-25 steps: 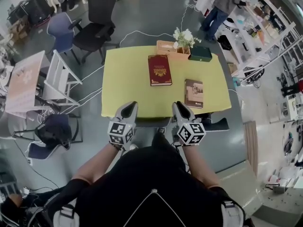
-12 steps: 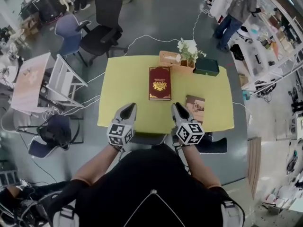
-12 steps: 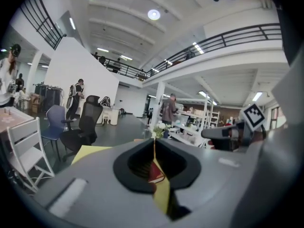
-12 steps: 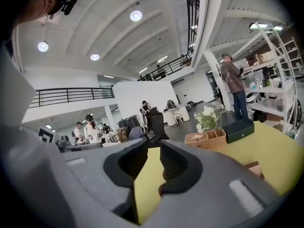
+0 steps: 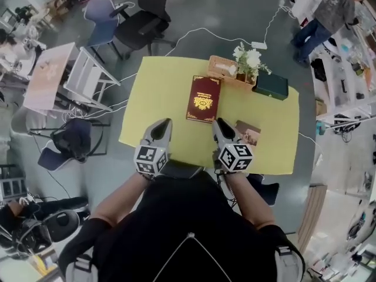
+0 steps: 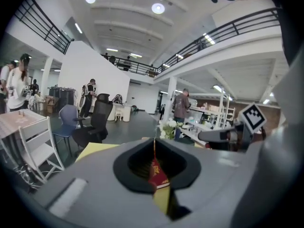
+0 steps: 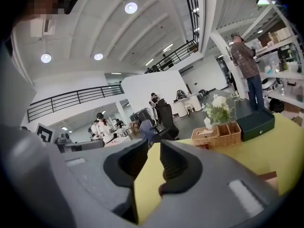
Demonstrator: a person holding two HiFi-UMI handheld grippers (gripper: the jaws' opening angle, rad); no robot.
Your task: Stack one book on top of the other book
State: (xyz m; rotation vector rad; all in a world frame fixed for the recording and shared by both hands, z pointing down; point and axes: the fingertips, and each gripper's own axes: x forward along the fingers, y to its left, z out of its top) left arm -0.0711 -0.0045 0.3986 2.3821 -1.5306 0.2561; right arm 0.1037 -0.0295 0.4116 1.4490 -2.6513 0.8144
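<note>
Currently: left gripper clenched, empty; right gripper jaws apart, empty. Red book, brown book apart on yellow table.

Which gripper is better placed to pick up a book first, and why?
Probably right. The right gripper is next to the brown book with jaws apart and empty; the left gripper is shut and farther from both books.

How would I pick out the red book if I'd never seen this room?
Find the yellow table in the middle of the floor. Near its centre, just before the wicker basket and white flowers, lies the red book. Unlike the smaller brown book nearby, it is dark red with a gold emblem on its cover.
</note>
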